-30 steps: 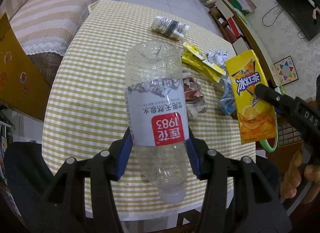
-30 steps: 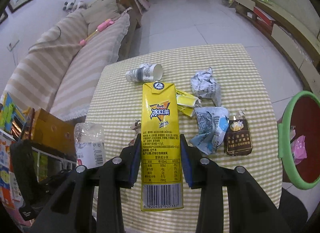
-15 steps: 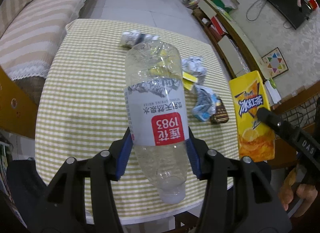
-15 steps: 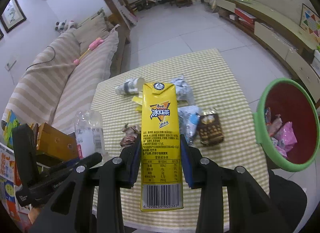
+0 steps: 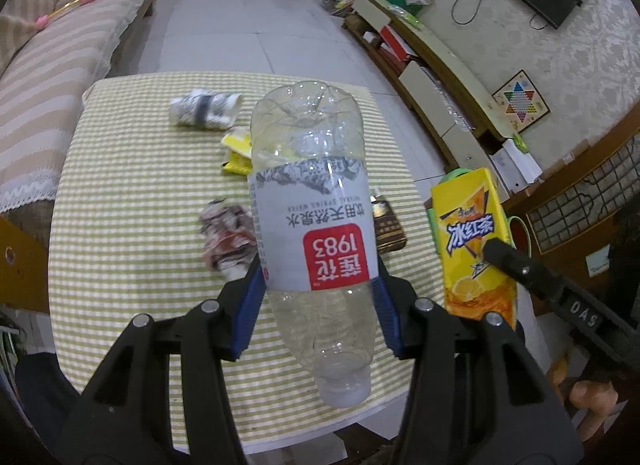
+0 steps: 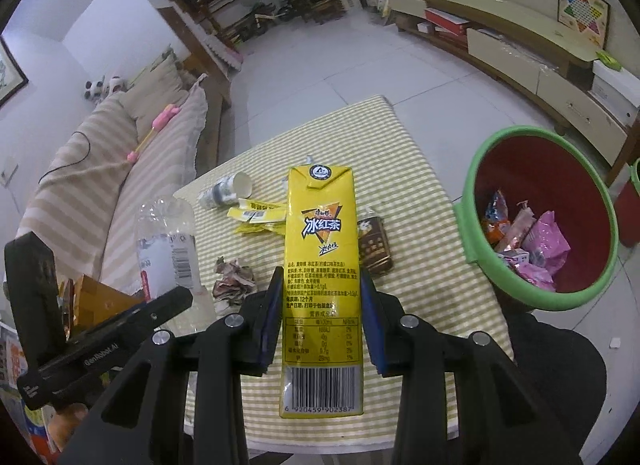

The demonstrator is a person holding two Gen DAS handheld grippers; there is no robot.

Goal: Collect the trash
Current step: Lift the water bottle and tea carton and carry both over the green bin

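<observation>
My left gripper (image 5: 318,289) is shut on a clear plastic water bottle (image 5: 312,201) with a white and red label, held cap end toward the camera above the table. My right gripper (image 6: 320,305) is shut on a yellow iced-tea carton (image 6: 321,265), held upright over the table's near edge. That carton (image 5: 472,241) also shows at the right of the left wrist view, and the bottle (image 6: 168,249) at the left of the right wrist view. A green-rimmed red bin (image 6: 472,225) with wrappers inside stands to the right of the table.
On the checked tablecloth (image 5: 132,193) lie a paper cup (image 5: 204,109), yellow wrappers (image 6: 260,217), a crumpled wrapper (image 5: 228,241) and a brown packet (image 6: 374,251). A striped sofa (image 6: 100,169) runs along the left. A low cabinet (image 6: 520,49) lines the right wall.
Both grippers have moved to the right and risen a little with their loads and rolled a little. The bin has come into fuller view at the right.
</observation>
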